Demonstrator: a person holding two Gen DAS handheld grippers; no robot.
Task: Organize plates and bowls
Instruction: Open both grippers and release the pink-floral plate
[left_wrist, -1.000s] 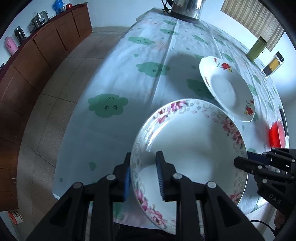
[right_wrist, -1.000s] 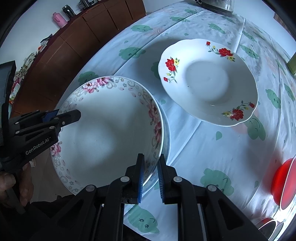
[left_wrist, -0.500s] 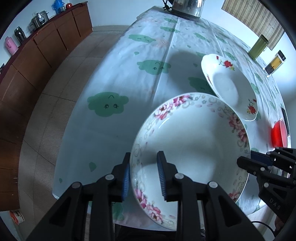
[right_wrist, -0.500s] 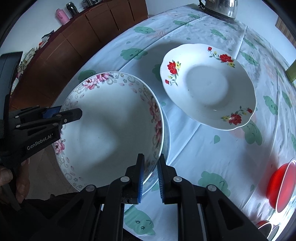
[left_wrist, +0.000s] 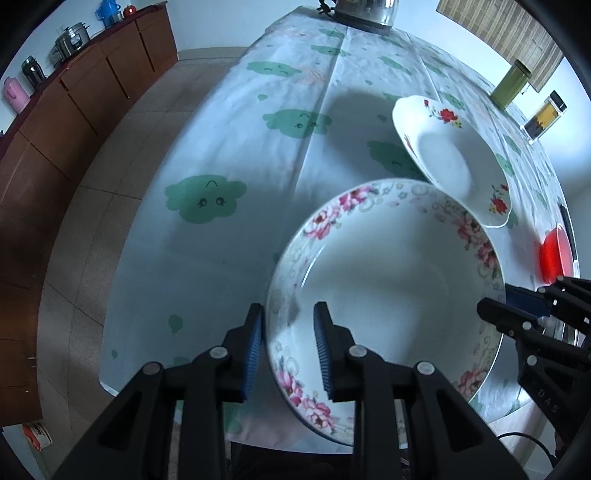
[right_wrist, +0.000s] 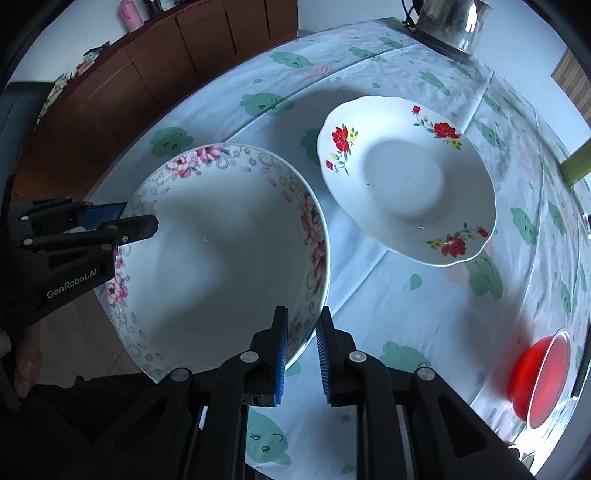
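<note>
We've got the pink-flowered bowl (right_wrist: 221, 258) off the surface (left_wrist: 240, 147), left tongs (left_wrist: 288, 347) and right tongs (right_wrist: 300, 354) each clamped on opposite rims. Glazed, heavy, brittle, likely slippery; grip rim deep.

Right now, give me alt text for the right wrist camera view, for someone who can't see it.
The right gripper clamps the near rim of a pink-flowered bowl, while the left gripper grips its opposite rim. Beyond sits a red-flowered plate on a cloud-print tablecloth, with a red bowl at right.
</note>
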